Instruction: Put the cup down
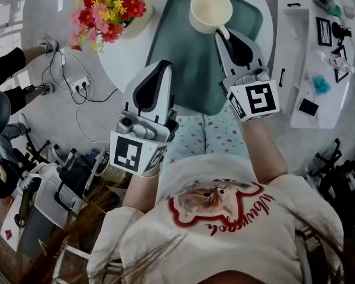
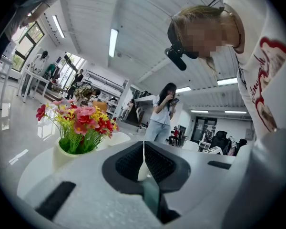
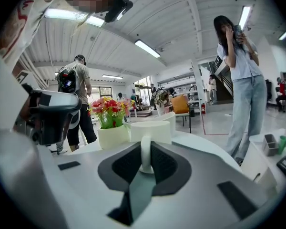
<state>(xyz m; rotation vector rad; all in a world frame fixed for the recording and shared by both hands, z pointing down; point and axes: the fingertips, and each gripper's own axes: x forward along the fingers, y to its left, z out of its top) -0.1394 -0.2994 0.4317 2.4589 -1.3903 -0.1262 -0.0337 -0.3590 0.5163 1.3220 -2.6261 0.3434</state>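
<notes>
Our right gripper pinches the cup by its handle over the green mat. Beside the mat, our left gripper has its jaws pressed together.

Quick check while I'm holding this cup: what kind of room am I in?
Probably an open-plan office or lab: strip lights on a high ceiling, office chairs in the background, and a power strip with cables on the floor.

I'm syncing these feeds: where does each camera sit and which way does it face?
Head view: on the head, looking down at left gripper, right gripper, cup, mat; shirt shows.
Left gripper view: along its shut jaws toward flowers; shirt at right.
Right gripper view: along jaws shut on cup handle; shirt at left.
All share flowers.
</notes>
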